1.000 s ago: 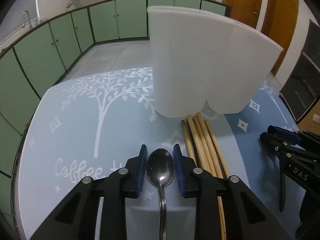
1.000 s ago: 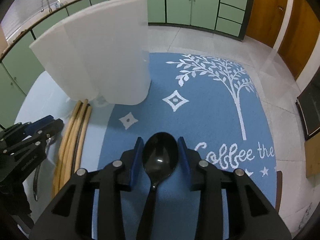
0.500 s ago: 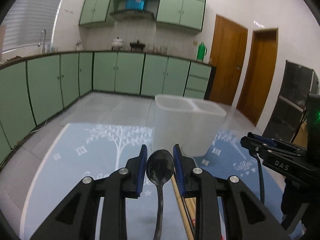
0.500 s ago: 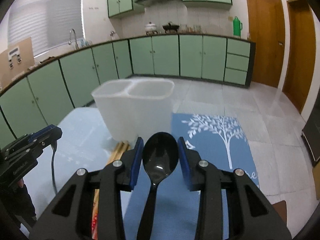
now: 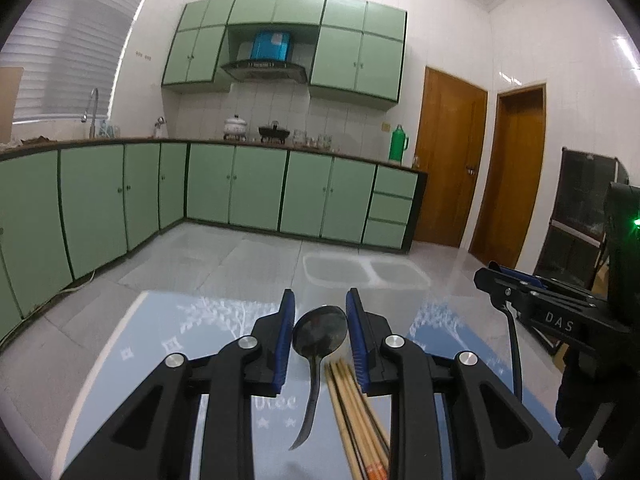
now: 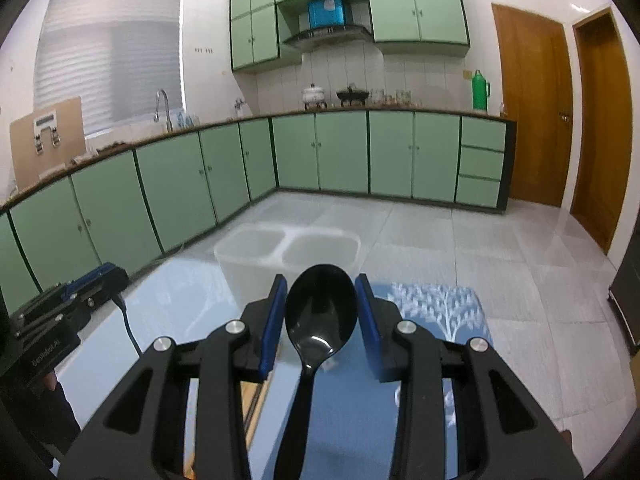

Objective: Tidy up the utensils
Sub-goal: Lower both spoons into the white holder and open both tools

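Metal spoon (image 5: 319, 334) — clamped in left tongs (image 5: 320, 338) | black spoon (image 6: 321, 312) — clamped in right tongs (image 6: 321, 316)

My left gripper (image 5: 320, 336) clamps a metal spoon (image 5: 319, 334), bowl up. Chopsticks (image 5: 356, 420) lie on the mat (image 5: 160, 340); the two-compartment container (image 5: 362, 273) stands beyond.

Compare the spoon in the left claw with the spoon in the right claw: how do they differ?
The left claw grips a metal spoon with a thin, curved, silvery handle. The right claw grips a black plastic spoon with a glossier, deeper bowl and a thicker handle. Both point bowl-forward toward the two-compartment white container.
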The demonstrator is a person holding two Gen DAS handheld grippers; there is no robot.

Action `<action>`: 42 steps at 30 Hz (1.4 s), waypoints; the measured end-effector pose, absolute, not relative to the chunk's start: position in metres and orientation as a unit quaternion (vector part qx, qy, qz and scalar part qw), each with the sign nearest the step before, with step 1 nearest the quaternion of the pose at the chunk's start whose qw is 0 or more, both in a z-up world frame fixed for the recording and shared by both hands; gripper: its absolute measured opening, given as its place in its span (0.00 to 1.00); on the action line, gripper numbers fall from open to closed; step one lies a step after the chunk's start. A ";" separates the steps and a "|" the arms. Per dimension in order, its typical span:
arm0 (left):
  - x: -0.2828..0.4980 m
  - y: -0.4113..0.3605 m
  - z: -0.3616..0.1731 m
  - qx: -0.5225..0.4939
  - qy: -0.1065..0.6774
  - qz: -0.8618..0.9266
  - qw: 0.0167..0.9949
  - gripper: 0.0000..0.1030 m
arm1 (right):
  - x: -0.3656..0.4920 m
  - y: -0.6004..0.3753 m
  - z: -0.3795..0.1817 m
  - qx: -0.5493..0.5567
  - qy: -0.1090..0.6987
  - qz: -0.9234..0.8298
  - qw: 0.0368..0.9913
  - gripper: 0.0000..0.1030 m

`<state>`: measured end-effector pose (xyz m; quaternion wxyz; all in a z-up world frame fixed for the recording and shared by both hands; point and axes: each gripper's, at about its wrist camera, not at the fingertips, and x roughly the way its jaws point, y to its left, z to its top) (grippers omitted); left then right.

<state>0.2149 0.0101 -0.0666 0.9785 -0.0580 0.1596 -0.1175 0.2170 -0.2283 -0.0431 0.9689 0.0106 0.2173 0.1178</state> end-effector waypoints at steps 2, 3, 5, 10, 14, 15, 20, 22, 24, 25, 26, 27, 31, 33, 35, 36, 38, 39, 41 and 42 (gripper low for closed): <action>0.214 0.012 -0.053 -0.062 0.145 -0.120 0.980 0.25 | 0.223 -0.232 -0.028 0.020 0.199 0.123 0.972 0.32; 0.215 0.013 -0.042 -0.067 0.133 -0.124 0.981 0.25 | 0.227 -0.234 -0.022 0.025 0.190 0.124 0.974 0.32; 0.219 0.014 -0.026 -0.074 0.115 -0.133 0.982 0.25 | 0.239 -0.237 -0.007 0.032 0.169 0.125 0.977 0.32; 0.240 0.016 0.016 -0.092 0.071 -0.153 0.981 0.25 | 0.279 -0.243 0.014 0.046 0.127 0.116 0.984 0.33; 0.273 0.010 0.034 -0.098 0.056 -0.164 0.980 0.25 | 0.320 -0.243 0.012 0.050 0.115 0.099 0.987 0.33; 0.283 0.008 0.036 -0.100 0.054 -0.168 0.979 0.25 | 0.326 -0.243 0.010 0.050 0.114 0.096 0.988 0.33; 0.325 -0.004 0.027 -0.100 0.062 -0.173 0.978 0.25 | 0.370 -0.242 -0.011 0.070 0.130 0.081 0.986 0.33; 0.343 -0.009 0.012 -0.102 0.081 -0.174 0.976 0.25 | 0.379 -0.238 -0.021 0.062 0.139 0.075 0.985 0.33; 0.355 -0.012 -0.001 -0.104 0.097 -0.176 0.974 0.25 | 0.382 -0.235 -0.031 0.057 0.146 0.074 0.985 0.33; 0.359 -0.013 -0.008 -0.104 0.105 -0.177 0.973 0.25 | 0.383 -0.234 -0.034 0.056 0.149 0.073 0.985 0.33; 0.364 -0.014 -0.016 -0.103 0.114 -0.178 0.972 0.25 | 0.382 -0.233 -0.037 0.055 0.152 0.074 0.984 0.33; 0.364 -0.014 -0.020 -0.103 0.120 -0.178 0.971 0.25 | 0.383 -0.234 -0.041 0.056 0.156 0.076 0.983 0.33; 0.370 -0.016 -0.033 -0.100 0.147 -0.179 0.968 0.26 | 0.381 -0.232 -0.050 0.051 0.175 0.088 0.979 0.34; 0.368 -0.016 -0.034 -0.099 0.154 -0.176 0.967 0.27 | 0.379 -0.232 -0.053 0.049 0.182 0.088 0.978 0.34; 0.366 -0.016 -0.033 -0.097 0.160 -0.173 0.967 0.28 | 0.372 -0.234 -0.052 0.054 0.187 0.087 0.977 0.35; 0.362 -0.015 -0.032 -0.095 0.162 -0.172 0.967 0.29 | 0.367 -0.237 -0.050 0.059 0.191 0.084 0.976 0.38; 0.354 -0.014 -0.030 -0.092 0.166 -0.169 0.967 0.34 | 0.357 -0.240 -0.047 0.064 0.196 0.077 0.975 0.45; 0.347 -0.012 -0.028 -0.089 0.171 -0.165 0.967 0.40 | 0.350 -0.242 -0.046 0.069 0.199 0.076 0.975 0.49; 0.335 -0.009 -0.027 -0.089 0.179 -0.160 0.967 0.48 | 0.334 -0.247 -0.045 0.077 0.217 0.066 0.971 0.57; 0.324 -0.008 -0.027 -0.085 0.188 -0.154 0.966 0.51 | 0.326 -0.248 -0.045 0.079 0.222 0.068 0.969 0.60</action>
